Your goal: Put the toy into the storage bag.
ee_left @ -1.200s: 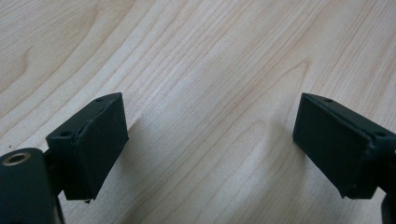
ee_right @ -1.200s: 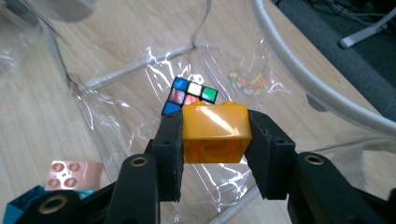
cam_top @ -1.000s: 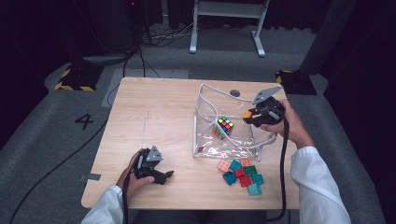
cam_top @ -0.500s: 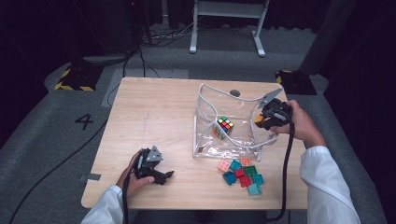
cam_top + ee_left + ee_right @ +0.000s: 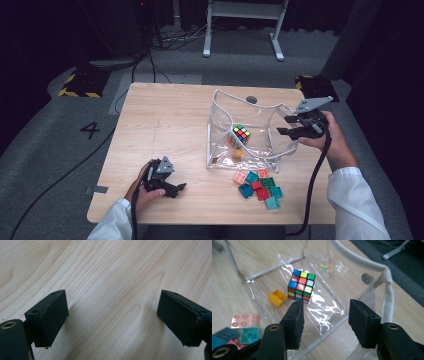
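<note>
A clear plastic bag (image 5: 220, 107) with a white corded rim stands open on the wooden table (image 5: 165, 120). Inside it lie a colour-puzzle cube (image 5: 241, 134) and a small orange brick (image 5: 238, 153). My right gripper (image 5: 283, 125) is open at the bag's right rim, nothing between its fingers. In the right gripper view, the right gripper (image 5: 325, 307) looks over the rim (image 5: 387, 287) at the cube (image 5: 301, 286) and the orange brick (image 5: 277, 298). My left gripper (image 5: 176, 190) rests open near the front left of the table. In the left gripper view, the left gripper (image 5: 112, 305) frames bare wood.
Several loose bricks (image 5: 257, 185) in pink, red, teal and green lie in front of the bag; the same bricks (image 5: 242, 327) show in the right gripper view. A dark round hole (image 5: 251, 99) sits in the table behind the bag. A metal stand (image 5: 245, 25) is on the floor beyond.
My right gripper has drawn back to the right, from above the bag's opening to its right rim. The left gripper has stayed put.
</note>
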`<state>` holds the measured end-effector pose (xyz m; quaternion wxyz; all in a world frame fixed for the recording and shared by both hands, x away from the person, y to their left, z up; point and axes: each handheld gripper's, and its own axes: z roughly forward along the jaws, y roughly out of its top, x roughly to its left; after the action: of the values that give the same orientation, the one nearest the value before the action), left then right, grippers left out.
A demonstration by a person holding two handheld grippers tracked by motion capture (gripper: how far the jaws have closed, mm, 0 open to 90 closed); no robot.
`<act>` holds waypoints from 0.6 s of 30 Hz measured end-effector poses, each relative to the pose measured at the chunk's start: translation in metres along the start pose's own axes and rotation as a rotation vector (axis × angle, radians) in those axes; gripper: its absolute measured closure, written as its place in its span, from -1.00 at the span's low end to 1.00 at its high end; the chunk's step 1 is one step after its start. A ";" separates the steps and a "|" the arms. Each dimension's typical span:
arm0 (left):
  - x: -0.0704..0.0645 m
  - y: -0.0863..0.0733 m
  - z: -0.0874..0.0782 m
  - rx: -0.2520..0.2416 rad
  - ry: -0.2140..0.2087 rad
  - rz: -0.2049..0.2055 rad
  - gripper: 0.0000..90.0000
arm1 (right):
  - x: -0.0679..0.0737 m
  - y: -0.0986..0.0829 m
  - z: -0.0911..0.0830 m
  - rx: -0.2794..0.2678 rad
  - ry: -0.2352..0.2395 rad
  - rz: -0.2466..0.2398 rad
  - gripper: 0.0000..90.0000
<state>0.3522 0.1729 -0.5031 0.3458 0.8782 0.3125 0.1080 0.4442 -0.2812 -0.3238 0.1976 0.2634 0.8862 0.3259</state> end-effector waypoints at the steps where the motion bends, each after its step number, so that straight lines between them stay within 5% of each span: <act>1: 0.000 0.000 0.000 0.000 0.001 0.001 -0.77 | 0.001 -0.001 -0.003 -0.017 -0.004 0.000 0.00; 12: 0.000 0.000 0.000 0.000 0.001 0.001 -0.77 | 0.015 -0.025 -0.046 -0.203 -0.062 0.053 -0.24; 18: 0.000 0.000 0.000 0.000 0.000 0.000 -0.77 | 0.021 -0.047 -0.068 -0.238 -0.100 0.068 -0.27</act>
<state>0.3522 0.1729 -0.5031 0.3458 0.8781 0.3125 0.1079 0.3763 -0.3307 -0.3115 0.2603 0.2839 0.8209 0.4216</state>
